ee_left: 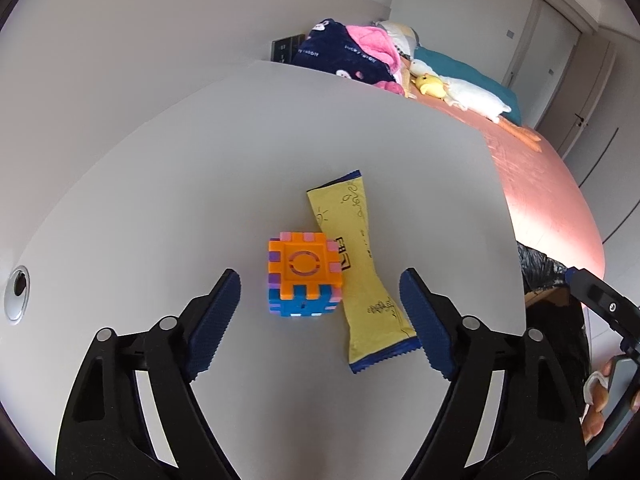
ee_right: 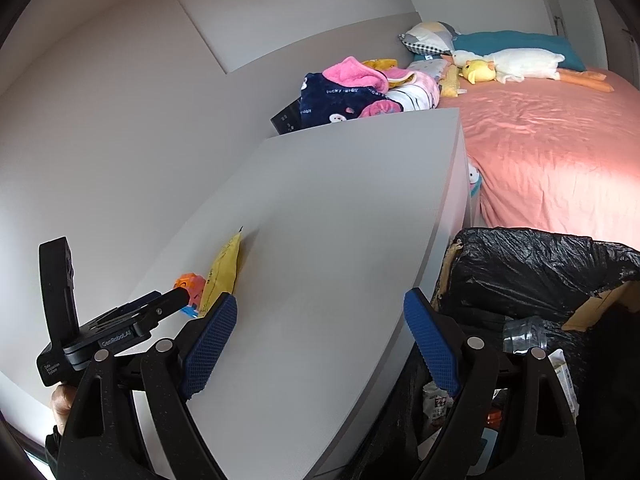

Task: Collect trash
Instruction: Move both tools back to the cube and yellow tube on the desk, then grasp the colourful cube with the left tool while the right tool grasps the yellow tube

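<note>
From the left wrist view, I had my left gripper [ee_left: 320, 320] hanging over the grey table [ee_left: 160, 200] with its jaws standing apart and nothing pressed between the pads. The yellow wrapper [ee_left: 360, 264] lay flat just ahead, its near end right beside my right-hand pad, not yet gripped. The colourful toy cube [ee_left: 304, 276] sat between the jaws, touching the wrapper's left edge. I judged the wrapper to be the trash here and the cube not, so this pickup was still to do. Off to the right I could see a hand [ee_left: 600, 396] on the other tool.

From the right wrist view, my right gripper [ee_right: 320, 344] was also spread wide and empty, poised over the table's near edge. To its right stood the bin [ee_right: 540, 272], lined with a black bag, already holding a clear plastic bottle [ee_right: 524, 334] and some packets, so part of the collecting looked done. The wrapper lay well ahead and left.
</note>
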Available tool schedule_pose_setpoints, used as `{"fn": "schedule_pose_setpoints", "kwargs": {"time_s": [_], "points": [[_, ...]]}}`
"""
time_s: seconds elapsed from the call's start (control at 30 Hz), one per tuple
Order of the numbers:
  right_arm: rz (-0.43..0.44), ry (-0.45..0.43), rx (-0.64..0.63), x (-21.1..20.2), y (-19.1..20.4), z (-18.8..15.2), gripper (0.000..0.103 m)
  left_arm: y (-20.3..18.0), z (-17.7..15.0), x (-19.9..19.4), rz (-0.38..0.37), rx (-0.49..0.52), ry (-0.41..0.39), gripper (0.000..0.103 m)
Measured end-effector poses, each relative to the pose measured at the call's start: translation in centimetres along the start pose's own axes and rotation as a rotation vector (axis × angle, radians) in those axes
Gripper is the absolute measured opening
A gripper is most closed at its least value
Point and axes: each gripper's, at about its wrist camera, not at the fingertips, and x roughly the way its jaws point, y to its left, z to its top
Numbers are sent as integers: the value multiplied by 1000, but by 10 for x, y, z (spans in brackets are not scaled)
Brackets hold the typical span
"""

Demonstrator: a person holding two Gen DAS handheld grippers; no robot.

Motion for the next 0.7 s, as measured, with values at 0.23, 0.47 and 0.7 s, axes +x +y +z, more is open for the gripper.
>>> {"fn": "schedule_pose_setpoints", "kwargs": {"time_s": [0.23, 0.47, 0.7], "points": [[10, 21, -12, 15, 11, 2, 86, 7, 2, 19, 20, 10, 40, 62], [18, 44, -25, 27, 21, 1, 86, 15, 4, 29, 19, 12, 38, 42], [36, 72, -54, 44, 40, 1, 86, 29, 7, 14, 60, -18, -8, 41]]}}
